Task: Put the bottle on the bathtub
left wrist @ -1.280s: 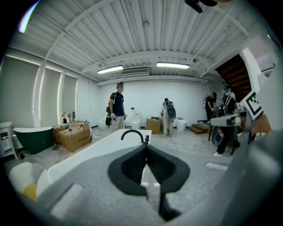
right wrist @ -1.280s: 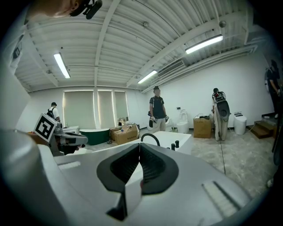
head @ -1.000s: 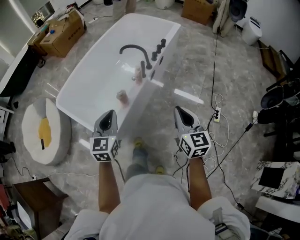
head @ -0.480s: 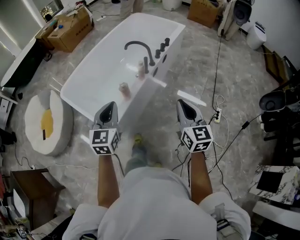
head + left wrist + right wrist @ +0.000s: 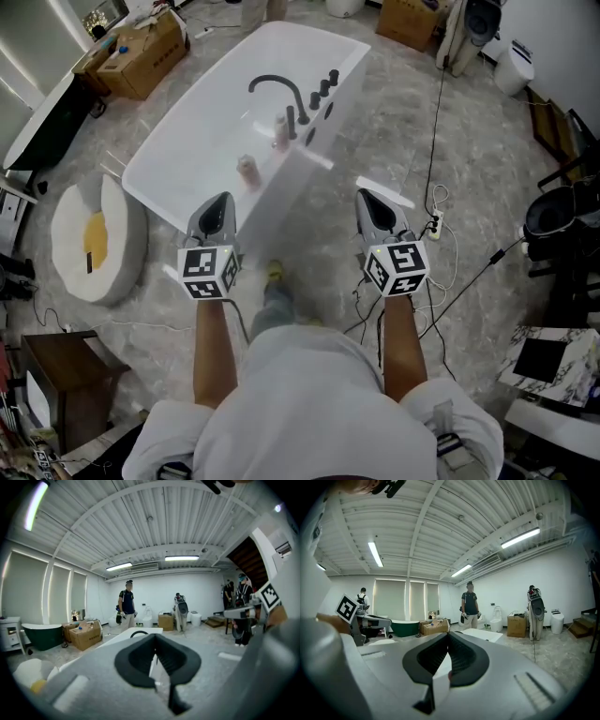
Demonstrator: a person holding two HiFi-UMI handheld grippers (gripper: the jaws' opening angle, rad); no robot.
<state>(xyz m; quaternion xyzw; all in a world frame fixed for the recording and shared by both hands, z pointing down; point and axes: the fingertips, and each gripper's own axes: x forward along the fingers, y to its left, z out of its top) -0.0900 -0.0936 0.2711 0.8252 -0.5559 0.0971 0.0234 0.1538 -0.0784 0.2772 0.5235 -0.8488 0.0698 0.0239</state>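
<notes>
Status: left gripper (image 5: 220, 200) and right gripper (image 5: 365, 194) held side by side, short of the bathtub (image 5: 178, 150). Each has its jaws pressed together with nothing between them. Small pinkish bottle (image 5: 247, 170) stands on the near rim; a second bottle (image 5: 280, 132) stands by the black faucet (image 5: 277, 82). Risk: reaching in with closed jaws would likely knock a bottle off the narrow rim. Cables (image 5: 439, 230) on the floor could snag a foot. Cardboard box (image 5: 141, 52) and round cushion (image 5: 94, 246) lie off to the left, out of the way.
</notes>
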